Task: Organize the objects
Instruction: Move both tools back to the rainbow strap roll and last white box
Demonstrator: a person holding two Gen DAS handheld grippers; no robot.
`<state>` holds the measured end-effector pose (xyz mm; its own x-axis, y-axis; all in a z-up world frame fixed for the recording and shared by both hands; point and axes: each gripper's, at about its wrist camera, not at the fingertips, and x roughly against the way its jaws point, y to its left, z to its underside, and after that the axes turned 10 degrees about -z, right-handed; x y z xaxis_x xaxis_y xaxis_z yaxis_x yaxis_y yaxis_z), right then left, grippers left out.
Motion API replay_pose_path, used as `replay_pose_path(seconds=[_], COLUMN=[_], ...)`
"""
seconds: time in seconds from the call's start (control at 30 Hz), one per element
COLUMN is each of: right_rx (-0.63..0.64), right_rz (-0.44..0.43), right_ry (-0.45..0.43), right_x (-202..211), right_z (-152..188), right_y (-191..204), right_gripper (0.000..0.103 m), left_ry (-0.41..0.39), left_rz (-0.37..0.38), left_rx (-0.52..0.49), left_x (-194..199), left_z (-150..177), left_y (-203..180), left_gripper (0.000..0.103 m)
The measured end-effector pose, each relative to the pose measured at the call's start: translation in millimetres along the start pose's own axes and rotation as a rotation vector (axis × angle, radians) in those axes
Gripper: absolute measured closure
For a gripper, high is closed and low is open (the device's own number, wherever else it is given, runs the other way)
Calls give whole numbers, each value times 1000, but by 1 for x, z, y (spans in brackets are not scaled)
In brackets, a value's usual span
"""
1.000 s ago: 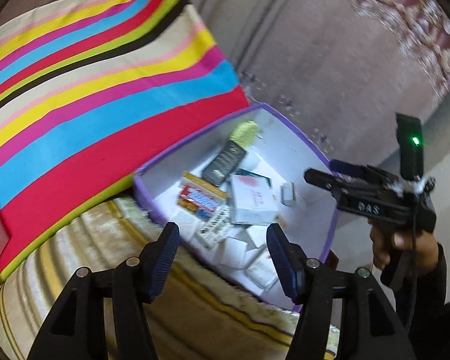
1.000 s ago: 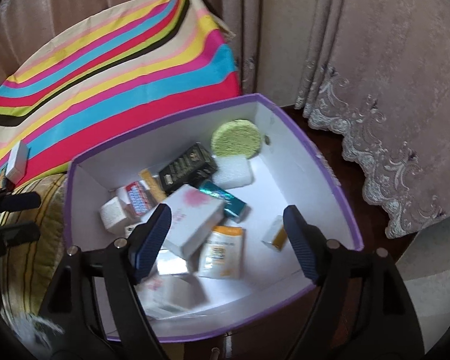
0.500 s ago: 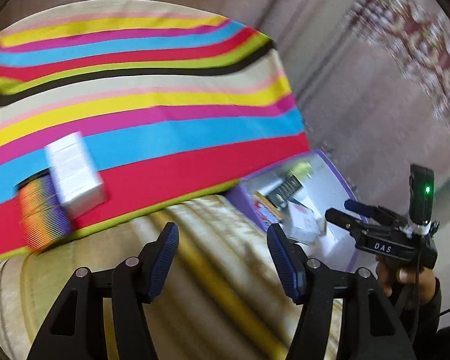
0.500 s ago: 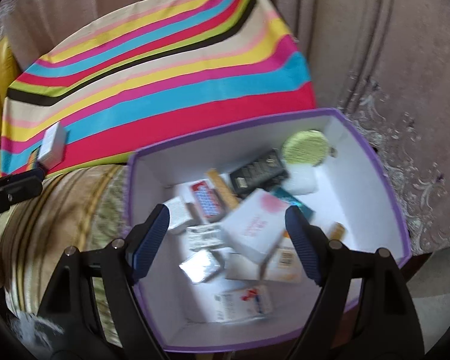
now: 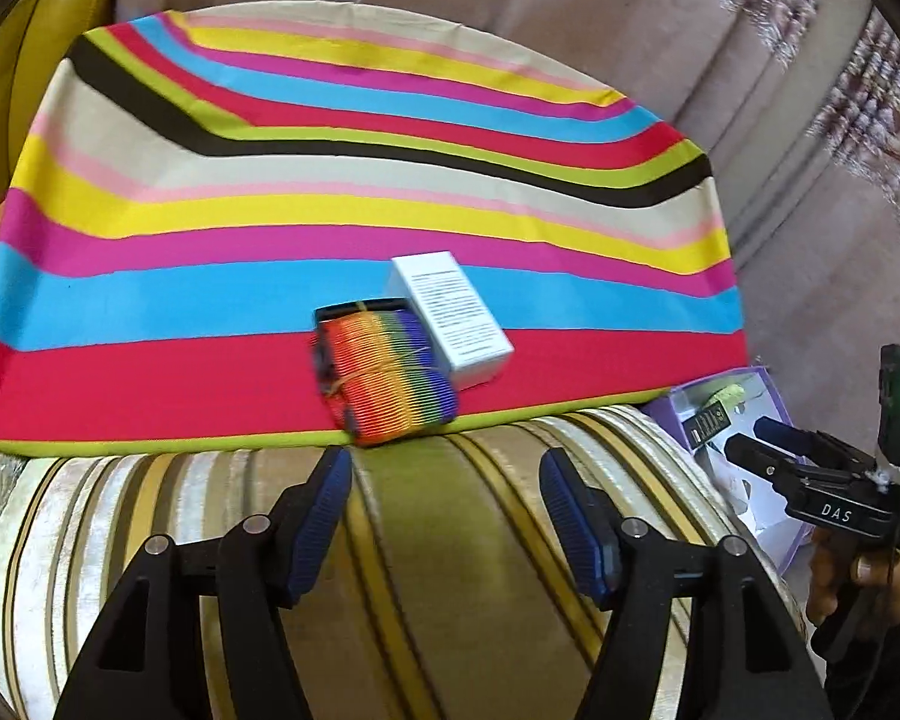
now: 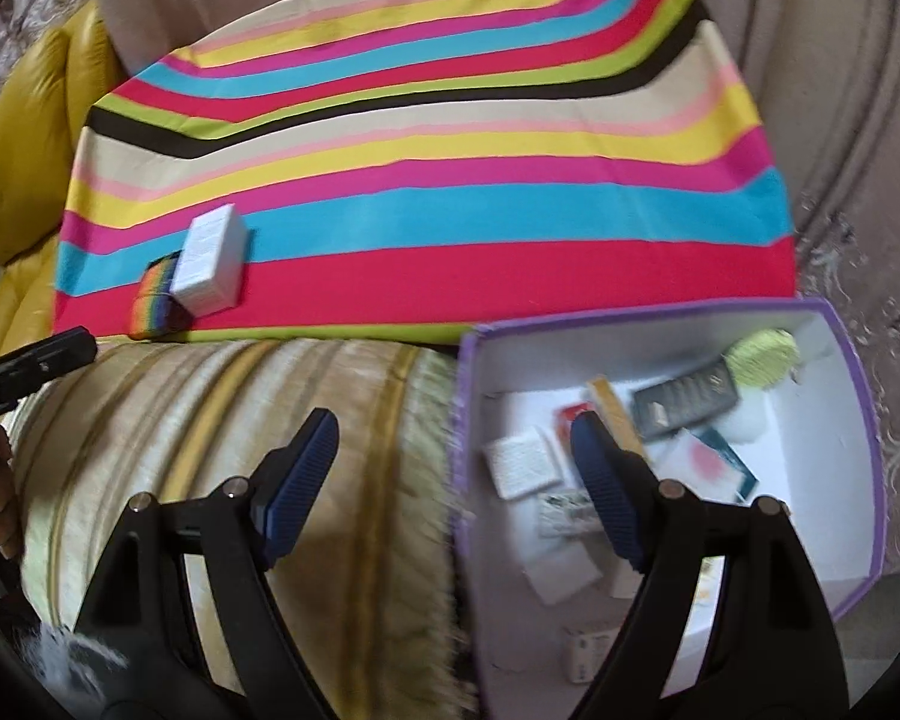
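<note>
A: Left claw (image 5: 444, 480) status?

B: Released, nothing between the pads. Jaws were just widened further. It is held over the striped cushion edge (image 5: 426, 570), pointed at the tabletop.

A: Right claw (image 6: 456, 450)?

B: Also released and empty. One finger is seen over the cushion, the other over the purple box (image 6: 858, 420).

A: Where are the objects located?

B: A white carton (image 5: 450, 315) and a rainbow-striped item (image 5: 384, 375) are laid on the striped cloth (image 5: 210, 240), near its front edge, touching each other; the carton is propped partly on the rainbow item. The rest is kept in the purple box beside the cushion: a green round pad (image 6: 762, 354), a black packet (image 6: 684, 399), small white cartons, some blurred beyond identification.

A: Anything else in view?

B: Curtains (image 5: 810, 120) behind, a yellow seat (image 6: 24, 150) at the cloth's far side.
</note>
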<state>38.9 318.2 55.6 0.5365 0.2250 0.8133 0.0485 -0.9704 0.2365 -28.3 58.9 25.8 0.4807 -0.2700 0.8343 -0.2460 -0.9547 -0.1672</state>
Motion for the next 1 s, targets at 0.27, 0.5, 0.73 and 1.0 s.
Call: replay_pose_path(seconds=[0.27, 0.5, 0.73, 1.0], right_rx=[67, 102, 113, 112], right_rz=[-61, -96, -92, -112], right_ry=[31, 63, 79, 99], right_x=[-26, -45, -51, -66], right_z=[-21, -31, -39, -49], right_y=[39, 58, 61, 73], right_gripper=[21, 21, 20, 20], left_ry=[71, 95, 184, 139], left_rz=[-39, -72, -146, -181], left_rx=[53, 57, 33, 33], left_x=[-23, -45, -79, -81], left_z=[-8, -26, -36, -46], left_y=[8, -2, -4, 9], left_gripper=[32, 23, 22, 21])
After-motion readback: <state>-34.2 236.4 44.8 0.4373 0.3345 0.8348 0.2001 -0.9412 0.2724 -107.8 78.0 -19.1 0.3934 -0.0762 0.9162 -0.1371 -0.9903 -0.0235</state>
